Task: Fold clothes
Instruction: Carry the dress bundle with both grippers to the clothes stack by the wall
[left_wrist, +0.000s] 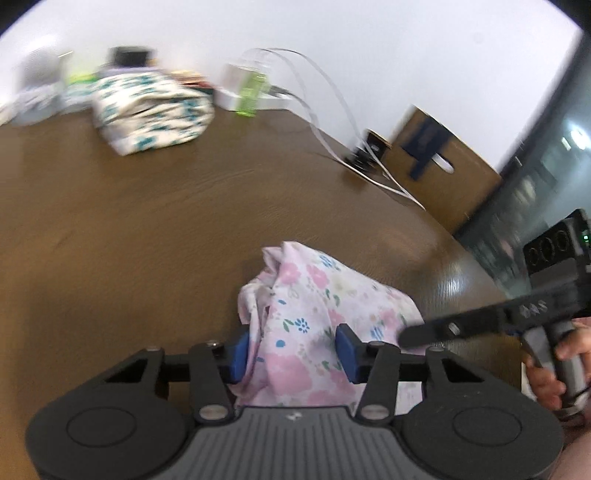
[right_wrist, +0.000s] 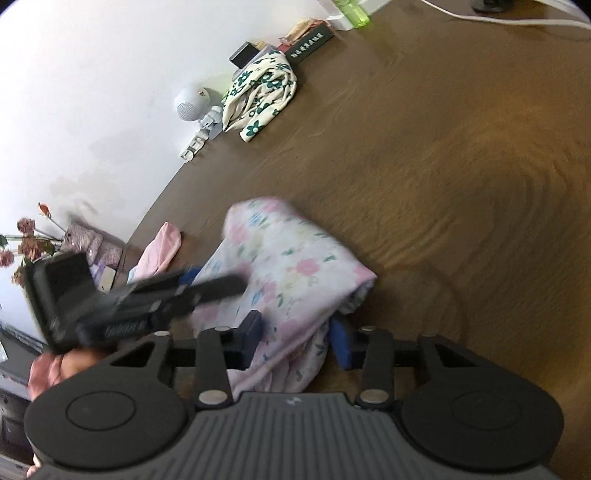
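Going left to right in the left wrist view: some blurry white stuff sits at the far left edge of the brown wooden table (left_wrist: 147, 221), then a bundled cream cloth with teal flowers (left_wrist: 151, 110) by the white wall (left_wrist: 369, 44), a green bottle (left_wrist: 251, 92) beside a white box, white cables (left_wrist: 332, 110) trailing to a small dark gadget, and a cardboard box (left_wrist: 443, 166) past the table edge. Too smeared to read any labels there.

The pink floral garment (left_wrist: 325, 306) is bunched up on the near part of the table, right in front of both tools. The left gripper (left_wrist: 293, 350) has the cloth between its blue pads, but the jaws look wide, so I can't tell if it's really pinching. The right gripper (right_wrist: 295, 339) is the same deal: fabric draped between the pads, grip unclear. In the right wrist view, the left tool crosses over the garment and blocks part of it.

That view also shows dried flowers (right_wrist: 26, 240), a small pink cloth (right_wrist: 162, 247), a round white speaker (right_wrist: 188, 103), and a dark box (right_wrist: 310, 42) with white lettering I can't make out
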